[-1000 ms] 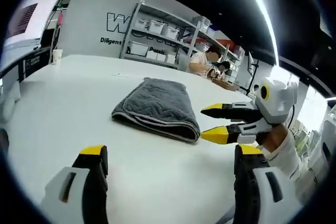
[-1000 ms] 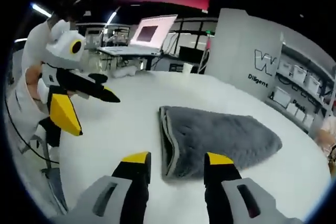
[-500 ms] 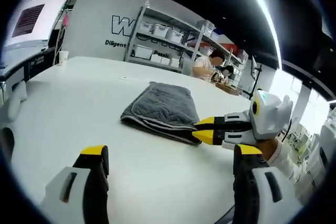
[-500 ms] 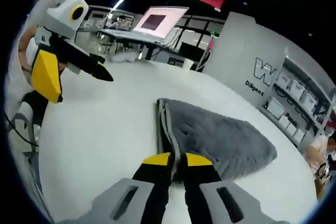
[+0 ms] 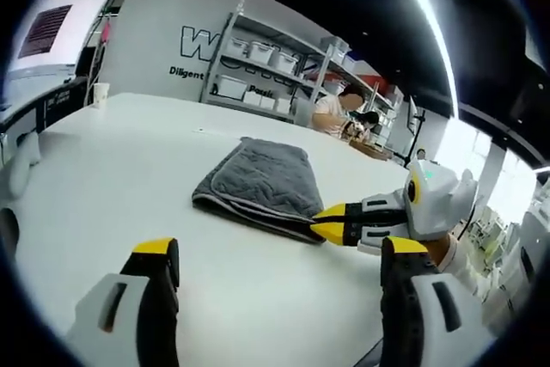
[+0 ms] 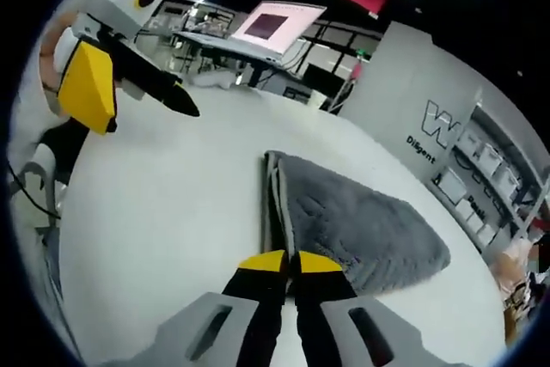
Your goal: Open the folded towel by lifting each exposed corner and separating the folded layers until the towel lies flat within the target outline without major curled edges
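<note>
Towel: the grey folded towel (image 5: 259, 185) is lying on the white table (image 5: 103, 178) at the centre of the left gripper view; in the right gripper view the towel (image 6: 357, 225) is stretching from the lower centre toward the right, its bound edge running up the middle of the frame.
Right gripper: the right gripper (image 6: 284, 261) is rising from the bottom centre of its own view with its yellow-tipped jaws pressed together, pinching the near corner of the towel. In the left gripper view the right gripper (image 5: 331, 223) is reaching in from the right, tips meeting at the towel's nearest corner.
Left gripper: the left gripper (image 5: 275, 255) is hovering over bare table at the bottom of its own view, jaws spread wide, gripping nothing. In the right gripper view the left gripper (image 6: 137, 83) is showing at upper left, above the table, well apart from the towel.
Background: shelving with bins (image 5: 258, 70) is standing behind the table.
</note>
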